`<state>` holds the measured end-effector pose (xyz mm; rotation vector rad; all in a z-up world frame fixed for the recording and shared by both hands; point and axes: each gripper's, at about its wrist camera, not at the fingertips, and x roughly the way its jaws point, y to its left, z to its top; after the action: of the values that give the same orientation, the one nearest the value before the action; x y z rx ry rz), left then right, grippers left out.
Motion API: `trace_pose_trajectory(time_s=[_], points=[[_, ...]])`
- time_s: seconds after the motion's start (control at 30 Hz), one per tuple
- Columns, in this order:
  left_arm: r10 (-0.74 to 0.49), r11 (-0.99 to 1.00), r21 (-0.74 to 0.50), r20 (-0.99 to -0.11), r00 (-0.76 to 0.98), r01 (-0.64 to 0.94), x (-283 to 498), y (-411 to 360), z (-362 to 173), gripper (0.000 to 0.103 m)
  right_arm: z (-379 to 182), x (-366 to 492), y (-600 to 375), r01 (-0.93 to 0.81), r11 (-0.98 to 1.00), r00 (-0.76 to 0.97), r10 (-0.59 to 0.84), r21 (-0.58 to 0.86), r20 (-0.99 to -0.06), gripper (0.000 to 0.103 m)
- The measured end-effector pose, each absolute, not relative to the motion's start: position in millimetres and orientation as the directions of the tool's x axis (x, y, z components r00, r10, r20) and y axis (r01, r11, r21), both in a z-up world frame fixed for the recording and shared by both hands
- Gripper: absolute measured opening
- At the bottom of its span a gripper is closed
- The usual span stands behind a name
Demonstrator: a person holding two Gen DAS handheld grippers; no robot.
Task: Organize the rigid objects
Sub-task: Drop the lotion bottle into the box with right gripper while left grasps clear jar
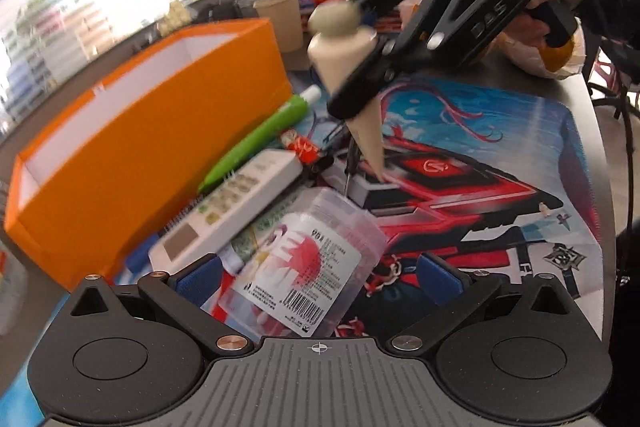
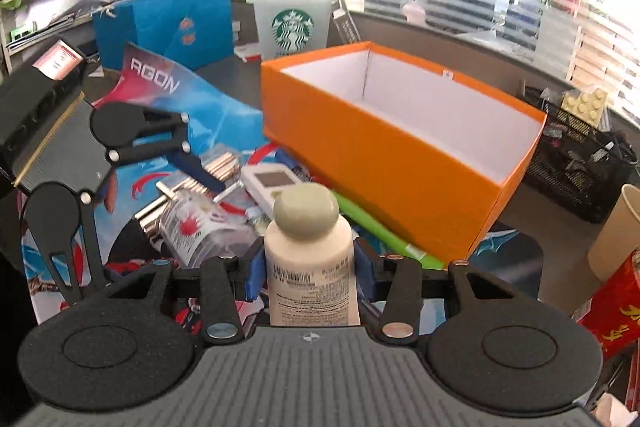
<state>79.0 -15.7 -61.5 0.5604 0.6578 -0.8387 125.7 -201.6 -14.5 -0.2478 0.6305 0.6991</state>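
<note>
My right gripper (image 2: 312, 267) is shut on a cream tube (image 2: 312, 267) with a round grey-green cap, held cap-forward. In the left wrist view that gripper (image 1: 352, 51) holds the tube (image 1: 344, 55) in the air over the mat, flat end pointing down. An open orange box (image 2: 400, 155) with a white inside stands just beyond; it shows in the left wrist view as the orange box (image 1: 160, 147) on the left. My left gripper (image 1: 318, 273) is open, low over a clear plastic jar (image 1: 304, 267) with a red and white label. The jar lies between the pads, untouched.
A white remote (image 1: 236, 203), a green pen-like tube (image 1: 256, 143) and small clutter lie beside the box on a colourful mat (image 1: 500, 155). A paper cup (image 2: 616, 227), a red can (image 2: 616, 307), a black mesh basket (image 2: 580, 155), a Starbucks container (image 2: 292, 23) and a blue bag (image 2: 172, 23) ring the desk.
</note>
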Motion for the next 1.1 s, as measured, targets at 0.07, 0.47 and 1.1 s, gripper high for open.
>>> trace_pose_trajectory(time_s=[0.07,0.47,1.1], points=[[-0.485,0.553,0.172,-0.729,0.483,0.815,83.2,-13.2,-66.3,0.103,-12.9,126.6,-203.1,-0.664,0.748,0.595,0.528,0.0,-0.606,0.042],[-0.538,0.548,0.118,-0.709,0.457,0.828,91.0,-6.8,-71.8,0.077,-15.0,127.3,-210.5,-0.641,0.767,0.611,0.531,0.027,-0.586,0.041],[-0.564,0.589,0.144,-0.632,0.532,0.795,77.9,-0.5,-50.6,0.064,11.3,134.5,-223.0,-0.604,0.794,0.686,0.562,0.069,-0.463,0.041]])
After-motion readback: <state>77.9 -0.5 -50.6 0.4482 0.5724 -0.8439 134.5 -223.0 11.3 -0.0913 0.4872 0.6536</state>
